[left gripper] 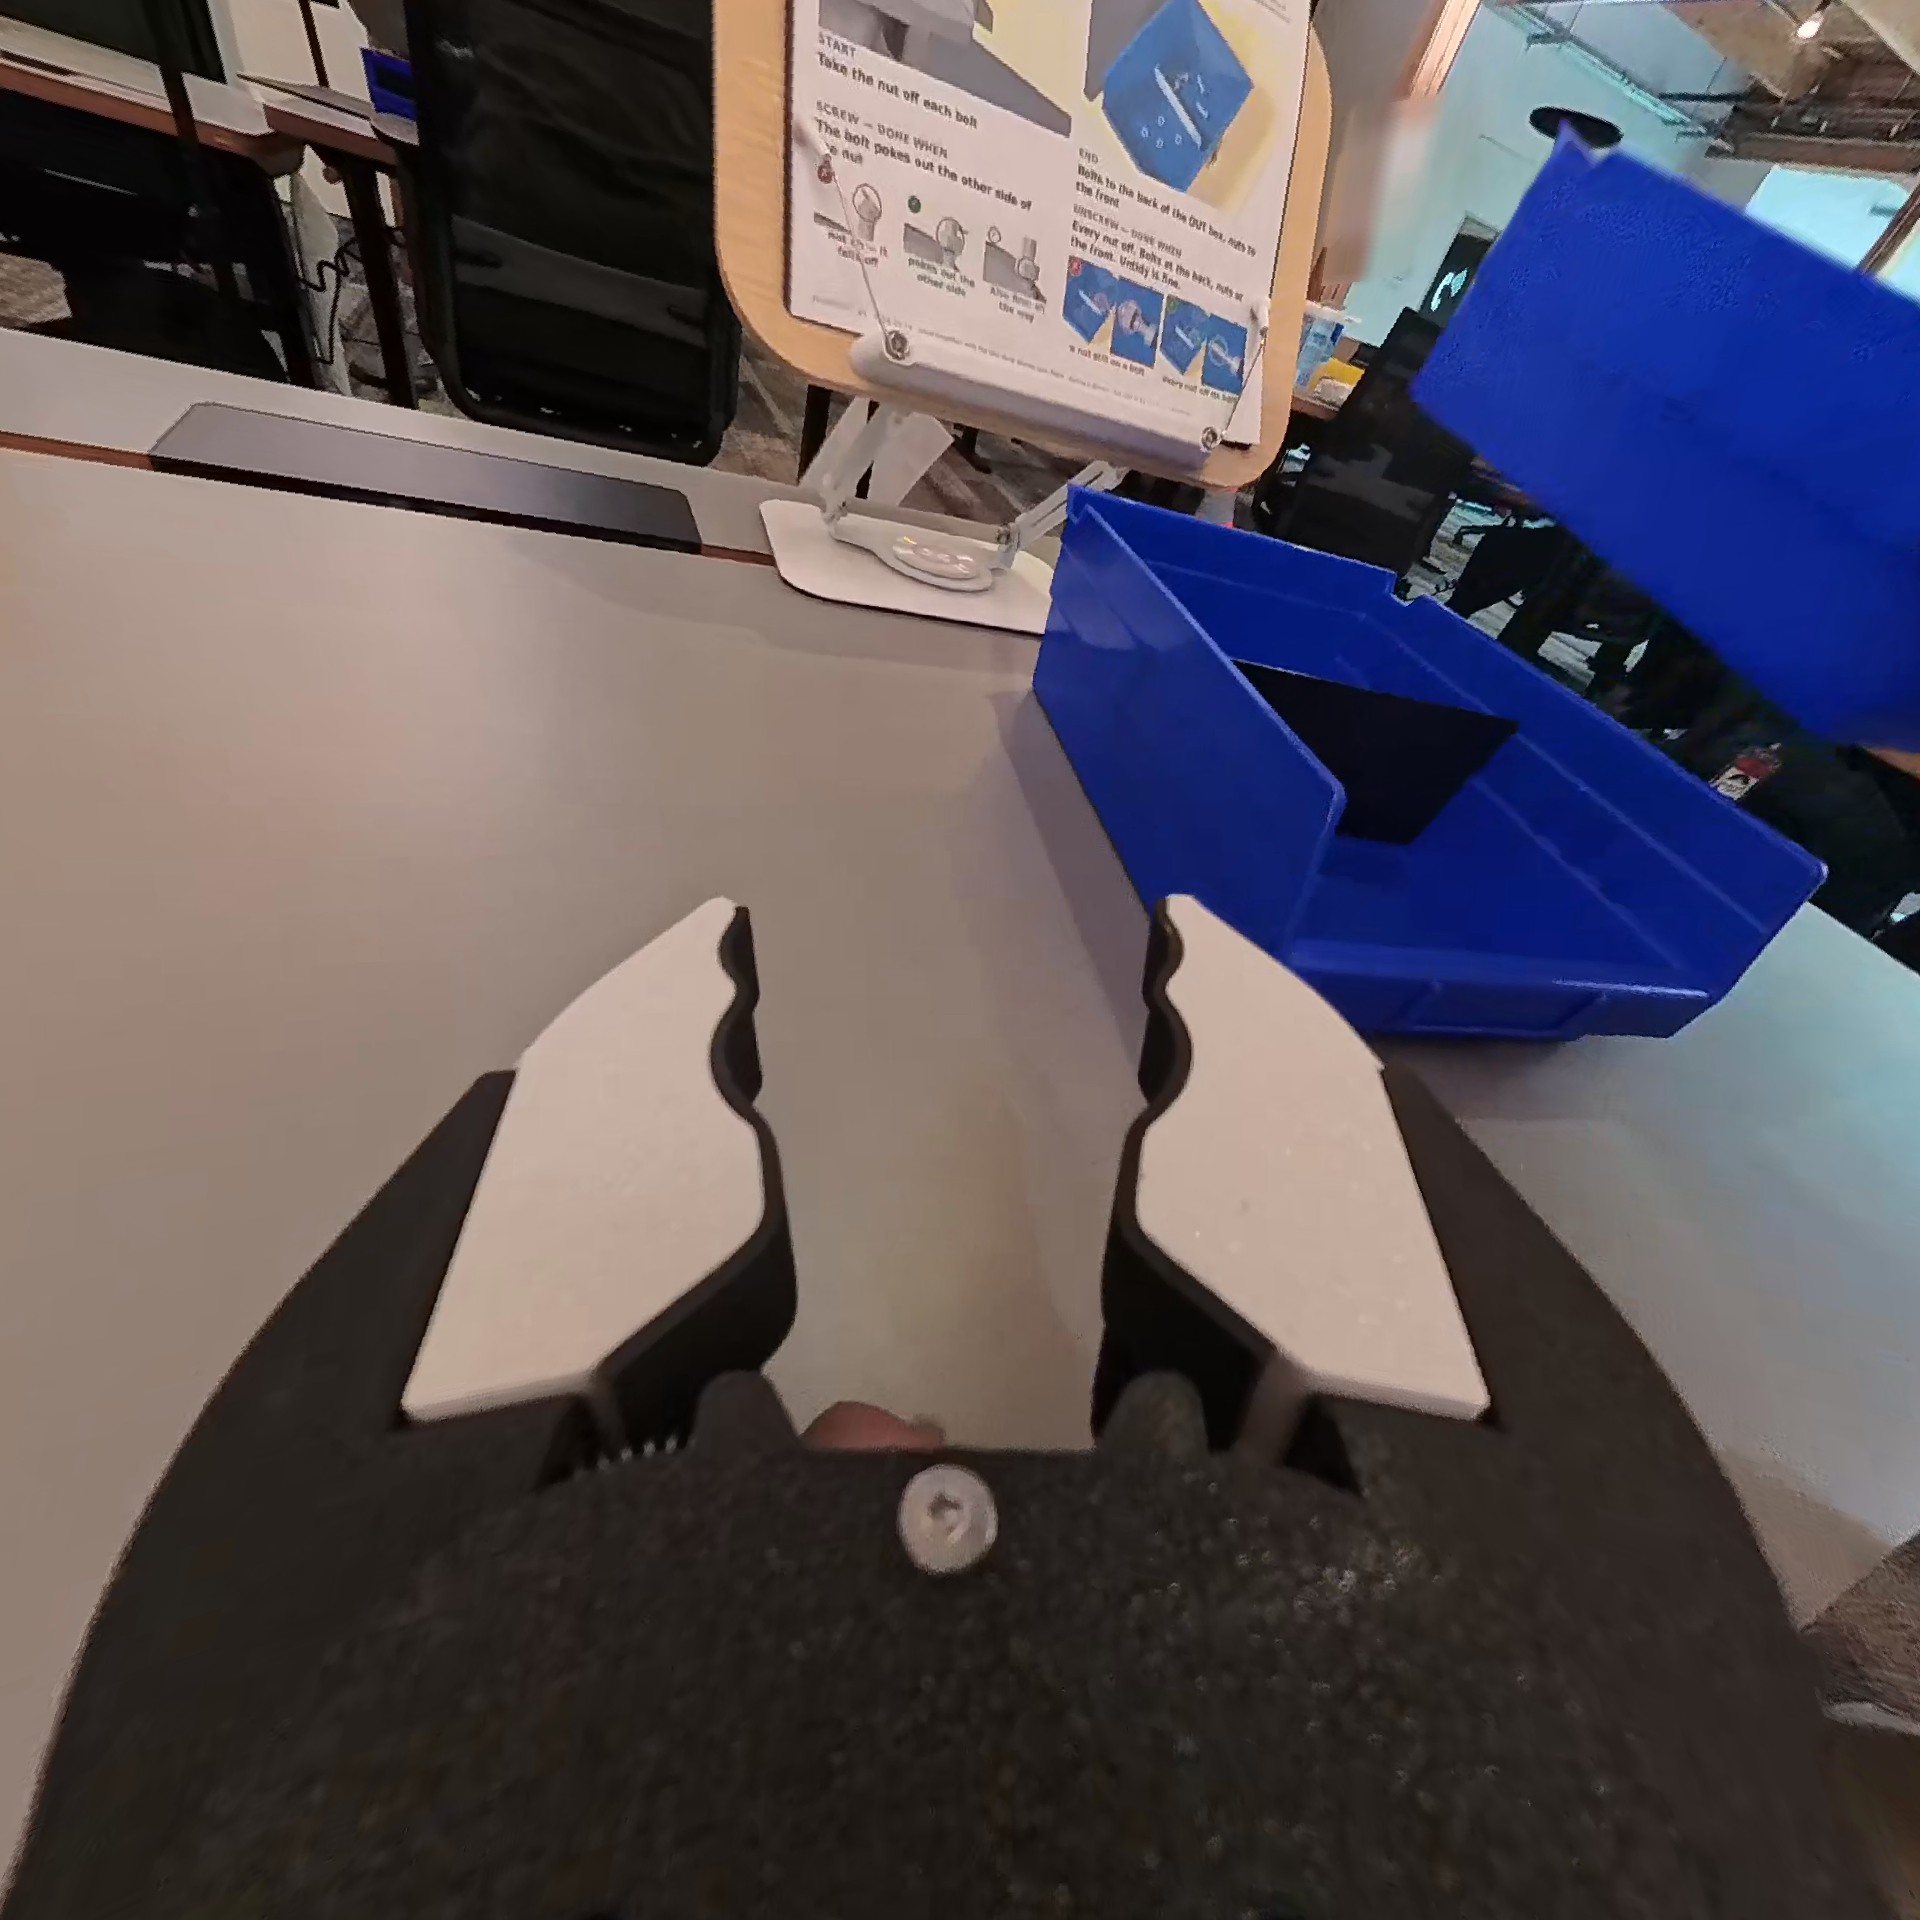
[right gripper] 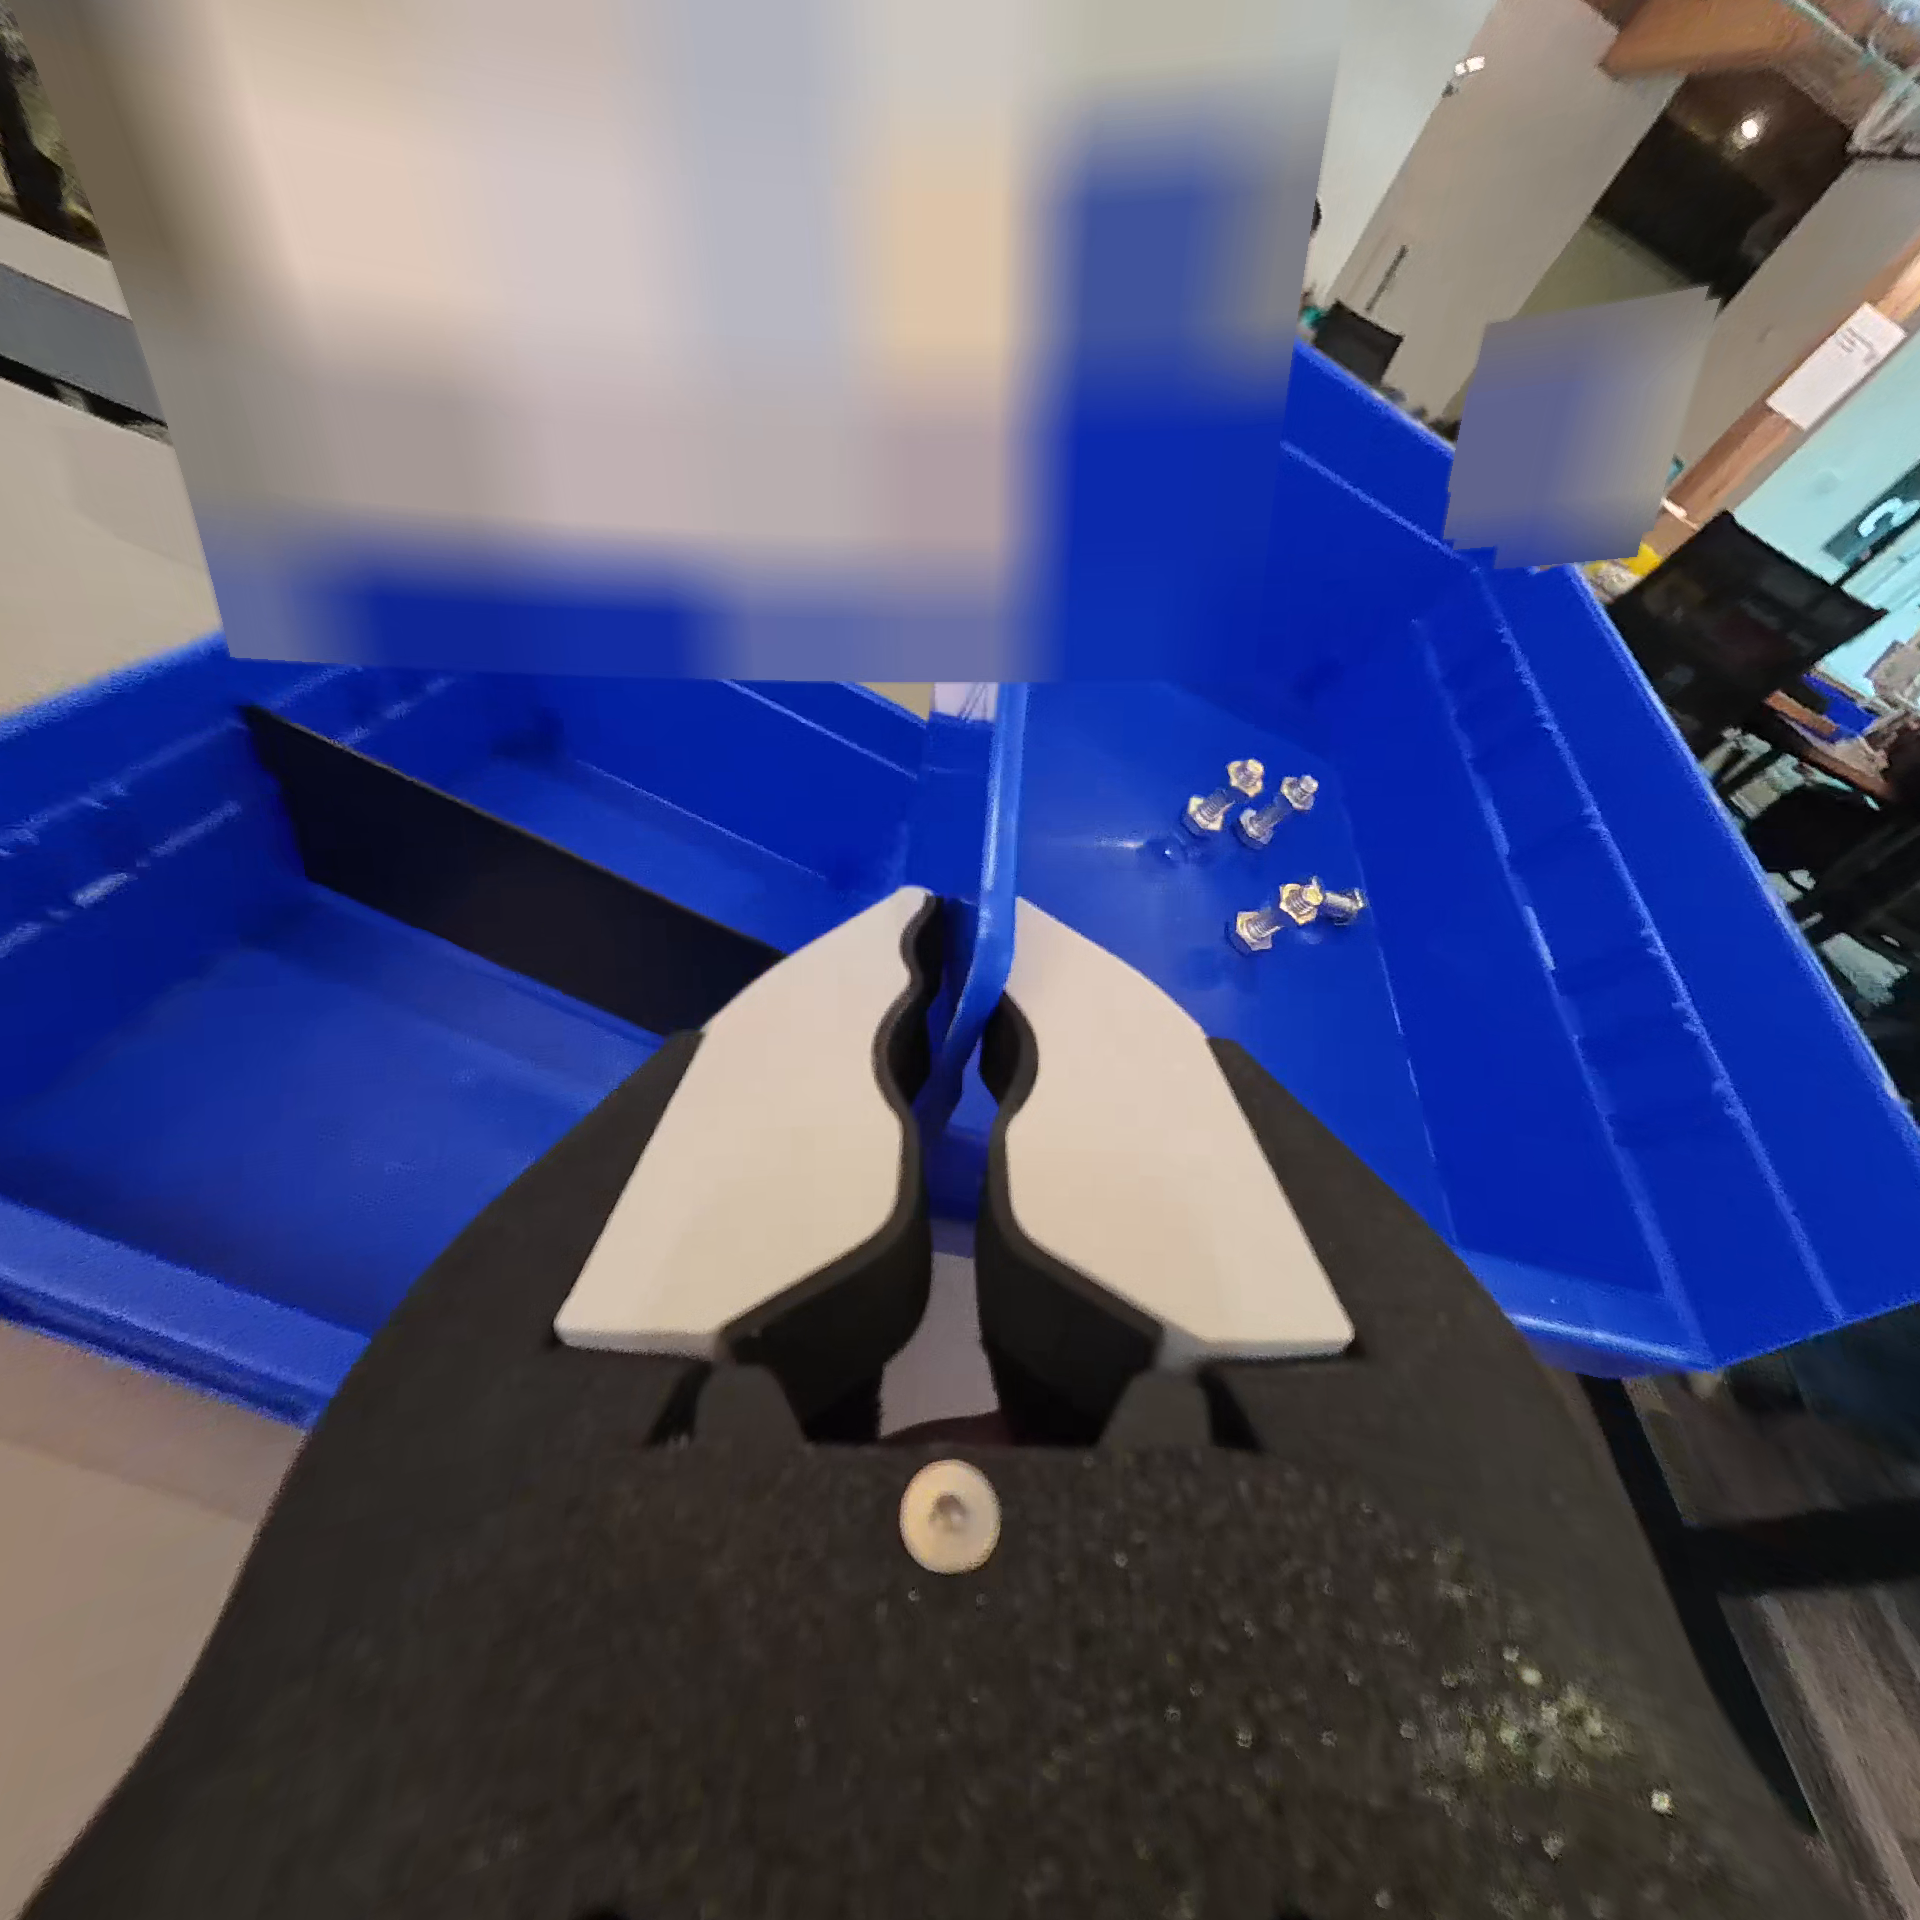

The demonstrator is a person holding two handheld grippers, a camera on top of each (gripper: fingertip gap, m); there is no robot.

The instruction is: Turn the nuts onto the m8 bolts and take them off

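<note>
My right gripper [right gripper: 968, 914] is shut on the side wall of a blue bin [right gripper: 1558, 935], which hangs tilted in the air. Several small silver bolts with nuts on them [right gripper: 1273, 852] lie on that bin's floor. In the left wrist view the lifted bin [left gripper: 1683, 436] is at the upper right, above the table. A second blue bin [left gripper: 1174, 748] with a black divider [left gripper: 1382, 758] stands on the grey table; it also shows in the right wrist view [right gripper: 260, 1091], just left of the held bin. My left gripper [left gripper: 951, 914] is open and empty, low over the table to the left of that bin.
A wooden board with an instruction sheet [left gripper: 1029, 208] stands on a white stand [left gripper: 914, 561] at the table's far edge. A dark strip [left gripper: 416, 478] runs along the back of the table. The table edge drops off on the right [left gripper: 1849, 1558]. Spacing between my two grippers at the tips: around 35 centimetres.
</note>
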